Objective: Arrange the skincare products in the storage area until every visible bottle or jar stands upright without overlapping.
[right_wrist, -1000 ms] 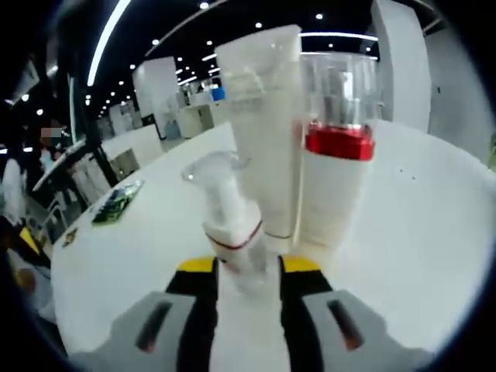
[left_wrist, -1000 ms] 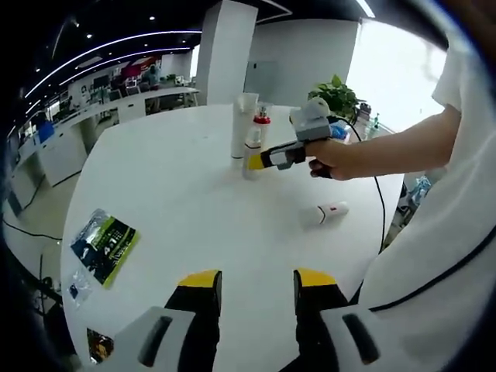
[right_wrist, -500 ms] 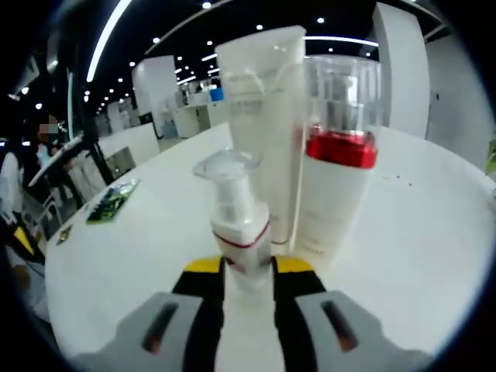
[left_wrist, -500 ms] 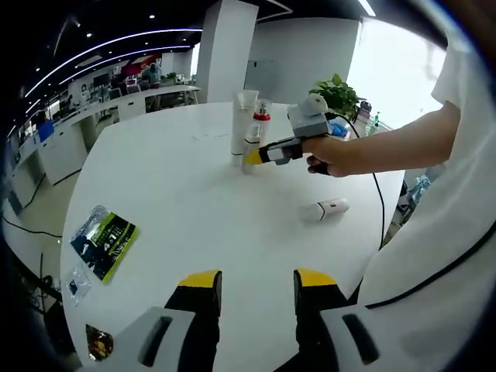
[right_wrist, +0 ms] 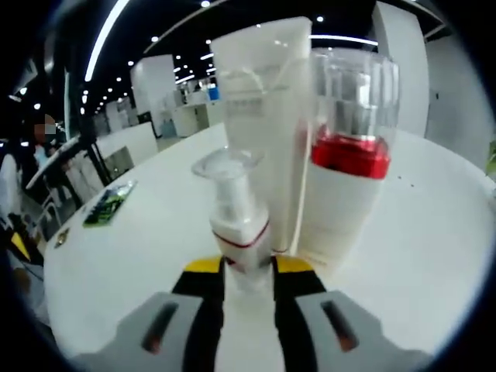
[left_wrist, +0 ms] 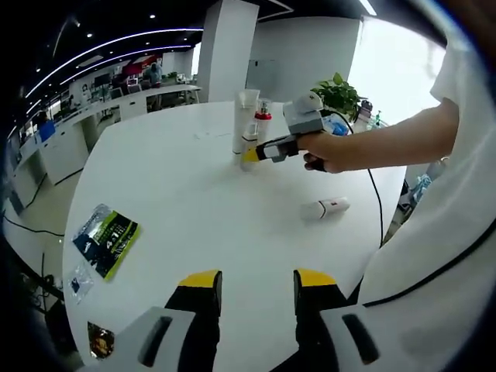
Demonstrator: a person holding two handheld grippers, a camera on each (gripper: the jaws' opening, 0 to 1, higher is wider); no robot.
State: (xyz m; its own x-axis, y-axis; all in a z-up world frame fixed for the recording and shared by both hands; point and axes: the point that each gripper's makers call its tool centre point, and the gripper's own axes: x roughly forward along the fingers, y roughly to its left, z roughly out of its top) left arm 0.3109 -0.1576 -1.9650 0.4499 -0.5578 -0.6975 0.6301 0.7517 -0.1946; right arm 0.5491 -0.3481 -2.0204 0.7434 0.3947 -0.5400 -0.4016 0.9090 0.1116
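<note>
In the right gripper view my right gripper [right_wrist: 248, 267] is shut on a small white pump bottle [right_wrist: 237, 217], held upright just in front of a tall white tube [right_wrist: 260, 124] and a white bottle with a red band and clear cap [right_wrist: 345, 178]. From the left gripper view, the right gripper [left_wrist: 252, 154] reaches the same standing group [left_wrist: 248, 128] at the far side of the round white table [left_wrist: 178, 209]. A small white bottle with a red mark [left_wrist: 324, 208] lies on its side at the right. My left gripper [left_wrist: 256, 283] hangs open over the near table edge.
A green and black packet [left_wrist: 105, 240] and a small clear packet [left_wrist: 77, 283] lie at the table's left edge. A person's arm [left_wrist: 387, 147] in a white sleeve reaches in from the right. A cable [left_wrist: 376, 201] runs off the table. A potted plant [left_wrist: 341, 93] stands behind.
The right gripper has carried the pump bottle a little closer to the tube and red-banded bottle, which loom larger now. One second ago the pump bottle was tilted; it stands upright now.
</note>
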